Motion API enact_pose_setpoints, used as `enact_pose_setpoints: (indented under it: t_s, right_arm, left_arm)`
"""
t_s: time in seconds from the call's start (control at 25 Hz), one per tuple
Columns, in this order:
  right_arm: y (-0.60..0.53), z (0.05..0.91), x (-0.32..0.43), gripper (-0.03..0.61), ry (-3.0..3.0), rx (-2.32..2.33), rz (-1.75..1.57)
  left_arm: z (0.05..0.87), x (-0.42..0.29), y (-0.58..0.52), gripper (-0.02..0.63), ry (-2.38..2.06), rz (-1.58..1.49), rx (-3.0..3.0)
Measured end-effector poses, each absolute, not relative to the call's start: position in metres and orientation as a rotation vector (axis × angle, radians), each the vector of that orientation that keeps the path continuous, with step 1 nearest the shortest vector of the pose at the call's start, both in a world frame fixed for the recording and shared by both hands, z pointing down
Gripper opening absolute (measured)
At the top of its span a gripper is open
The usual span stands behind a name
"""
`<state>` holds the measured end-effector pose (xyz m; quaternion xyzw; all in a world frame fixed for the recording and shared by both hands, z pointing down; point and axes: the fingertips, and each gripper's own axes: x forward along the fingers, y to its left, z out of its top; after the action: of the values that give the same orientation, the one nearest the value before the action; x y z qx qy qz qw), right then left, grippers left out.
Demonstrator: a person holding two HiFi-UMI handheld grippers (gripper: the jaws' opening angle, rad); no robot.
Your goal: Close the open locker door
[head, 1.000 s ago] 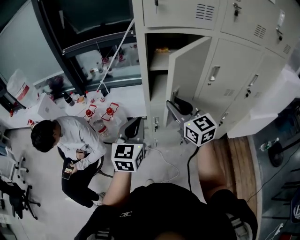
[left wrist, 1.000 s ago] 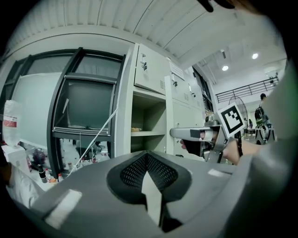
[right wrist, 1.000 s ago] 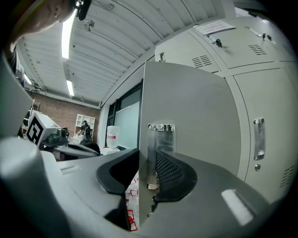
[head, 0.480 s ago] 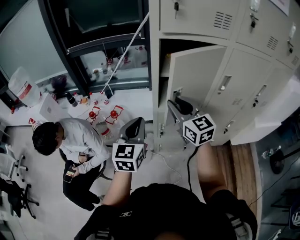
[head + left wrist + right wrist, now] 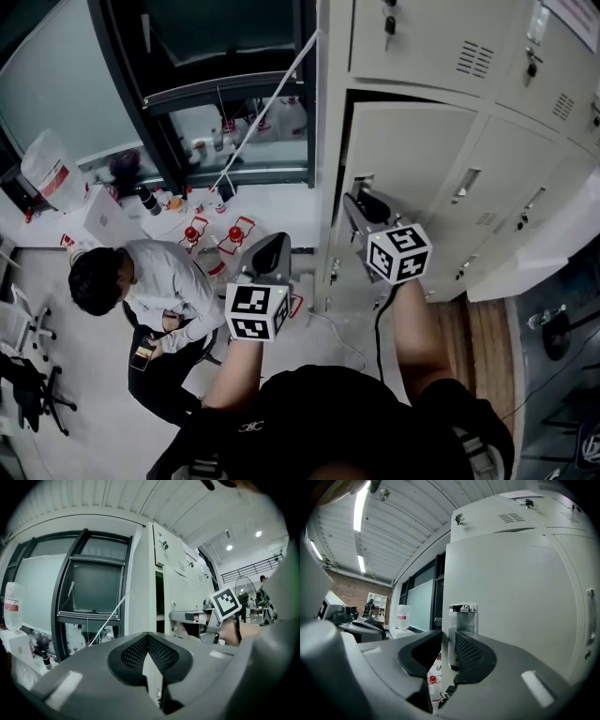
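Note:
The pale locker door [image 5: 412, 159] stands almost flush with its frame, with only a dark slit at its left edge. My right gripper [image 5: 361, 202] is at that free edge, level with the latch. In the right gripper view the door [image 5: 511, 597] fills the right side. Its edge and metal latch plate [image 5: 462, 609] sit between the closing jaws of the right gripper [image 5: 449, 644], and the pads lie against the edge. My left gripper [image 5: 272, 246] hangs in the air left of the lockers, shut and empty [image 5: 148, 639].
A person [image 5: 141, 281] crouches on the floor at the left with a phone. Red-capped bottles [image 5: 220, 234] stand by the dark window frame [image 5: 225, 94]. A cable [image 5: 333, 333] lies on the floor before the lockers. Closed lockers [image 5: 525, 216] continue to the right.
The locker door has swung from about half open to nearly closed, and my right gripper has travelled with its edge toward the frame. The left gripper has hardly moved.

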<state>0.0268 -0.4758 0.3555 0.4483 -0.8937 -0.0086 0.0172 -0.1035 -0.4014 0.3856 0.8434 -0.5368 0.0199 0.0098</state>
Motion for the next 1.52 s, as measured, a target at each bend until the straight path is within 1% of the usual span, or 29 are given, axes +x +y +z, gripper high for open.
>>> enact_pose_setpoints:
  t_s: [0.92,1.28,1.52]
  right_arm:
    - [-0.536,0.354,0.021,0.071,-2.679,1.502,0.017]
    - [-0.531,0.352,0.03,0.075,-2.636,1.664,-0.098]
    - [-0.495,0.342,0.042,0.075,-2.689,1.67,-0.151]
  left_arm:
    - [0.388,-0.126,-0.418,0.0,-1.714,0.096,2.608]
    - [0.394,-0.128,-0.407,0.0,-1.717,0.098,2.582]
    - [0.391,-0.124,-0.4,0.0,-1.722,0.073,2.581]
